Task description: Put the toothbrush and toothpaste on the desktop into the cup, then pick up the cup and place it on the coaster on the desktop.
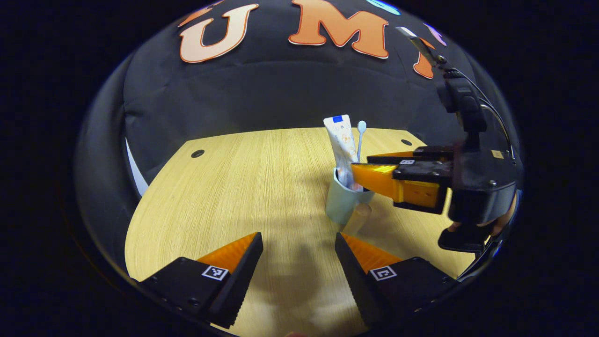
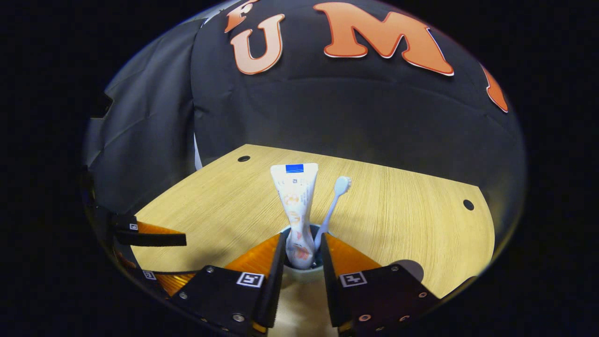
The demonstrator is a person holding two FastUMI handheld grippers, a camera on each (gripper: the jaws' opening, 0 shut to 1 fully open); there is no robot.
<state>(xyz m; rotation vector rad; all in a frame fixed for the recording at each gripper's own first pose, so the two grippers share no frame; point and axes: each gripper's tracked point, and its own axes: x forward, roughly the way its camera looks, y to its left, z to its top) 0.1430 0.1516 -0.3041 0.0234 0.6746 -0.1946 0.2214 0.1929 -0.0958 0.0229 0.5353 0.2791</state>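
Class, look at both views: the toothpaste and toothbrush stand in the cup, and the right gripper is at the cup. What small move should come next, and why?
Probably carry the cup on to the coaster. The toothpaste and toothbrush are already inside, and the right gripper has a finger on each side of the cup, which looks lifted and tilted in the left gripper view. The left gripper is open and holds nothing.

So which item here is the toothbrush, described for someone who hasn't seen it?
On the wooden desktop a pale cup is gripped by the right gripper. Two things stand in it: the toothbrush is the thin pale-blue stick with a rounded head, beside the wider printed toothpaste tube.
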